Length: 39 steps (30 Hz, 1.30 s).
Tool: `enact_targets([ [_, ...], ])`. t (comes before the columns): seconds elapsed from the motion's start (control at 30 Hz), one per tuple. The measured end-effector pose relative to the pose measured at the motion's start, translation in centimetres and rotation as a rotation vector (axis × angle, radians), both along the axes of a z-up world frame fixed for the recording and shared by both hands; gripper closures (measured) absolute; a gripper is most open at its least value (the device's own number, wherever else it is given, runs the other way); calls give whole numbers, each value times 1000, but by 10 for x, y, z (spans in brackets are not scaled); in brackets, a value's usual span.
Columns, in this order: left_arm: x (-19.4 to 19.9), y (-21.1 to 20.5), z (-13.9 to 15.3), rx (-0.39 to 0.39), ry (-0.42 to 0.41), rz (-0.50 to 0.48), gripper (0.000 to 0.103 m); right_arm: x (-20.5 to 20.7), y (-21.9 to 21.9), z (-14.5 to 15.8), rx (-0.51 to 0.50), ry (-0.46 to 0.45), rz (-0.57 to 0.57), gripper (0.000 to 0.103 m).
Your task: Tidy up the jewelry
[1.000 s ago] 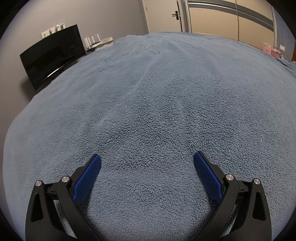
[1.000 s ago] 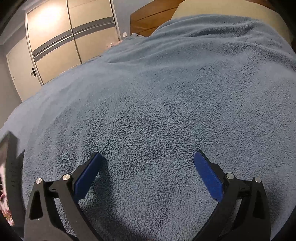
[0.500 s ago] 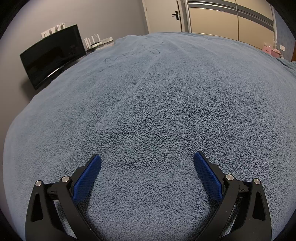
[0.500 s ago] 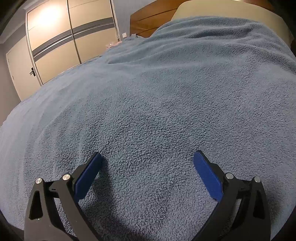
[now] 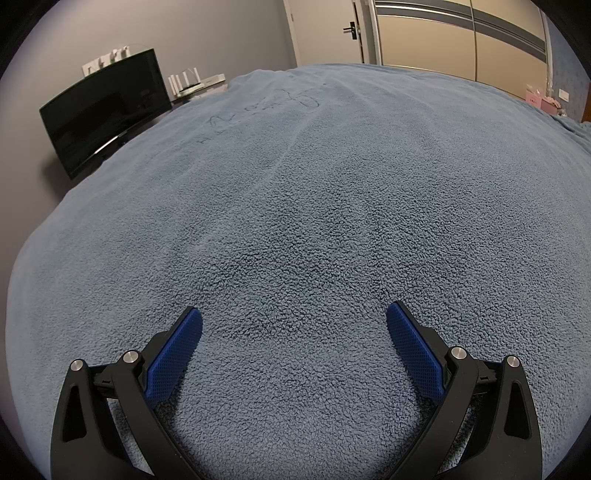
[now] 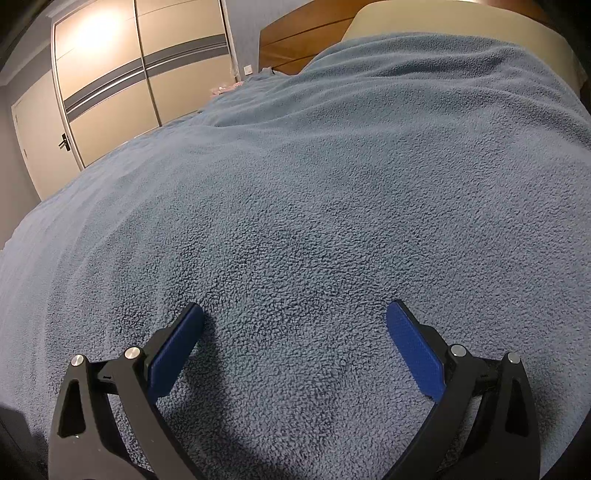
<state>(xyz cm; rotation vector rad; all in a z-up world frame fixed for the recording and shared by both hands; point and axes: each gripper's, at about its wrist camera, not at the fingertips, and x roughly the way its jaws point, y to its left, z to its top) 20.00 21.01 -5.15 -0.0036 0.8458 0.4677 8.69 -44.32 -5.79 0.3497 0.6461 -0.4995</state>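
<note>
Bedroom. The bed (image 5: 295,192), covered by a blue fleece blanket (image 6: 332,206), fills both wrist views and serves as the landmark for this report. Beyond the bed's far edge stands a sliding-door wardrobe (image 5: 454,37) with a room door (image 5: 328,31) beside it. Off the bed's left side, in the left wrist view, sits a dark monitor (image 5: 105,110) with small white items behind it. At the bed's head, in the right wrist view, are a wooden headboard (image 6: 295,44) and a cream pillow (image 6: 443,22) partly under the blanket.

The left gripper (image 5: 294,325) hangs low over the bed with its jaws spread wide and nothing between them. The right gripper (image 6: 294,321) is posed likewise, jaws wide apart and empty, close above the fleece.

No jewelry and no box or tray for it appears in either view; the stretch of bed seen here carries only the blanket. Its location cannot be stated from these views.

Judgement: both tools look parked in a ready posture, jaws held apart for a first pick-up. The task appears not yet begun. On this deep pile, small pieces may sink and be hard to pinch.
</note>
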Motion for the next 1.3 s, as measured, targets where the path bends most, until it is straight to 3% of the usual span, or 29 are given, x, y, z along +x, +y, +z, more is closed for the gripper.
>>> enact_targets([
  [1.3,2,0,0,4,-5,2,5,-6,-7,-3,21,-30,7,5],
])
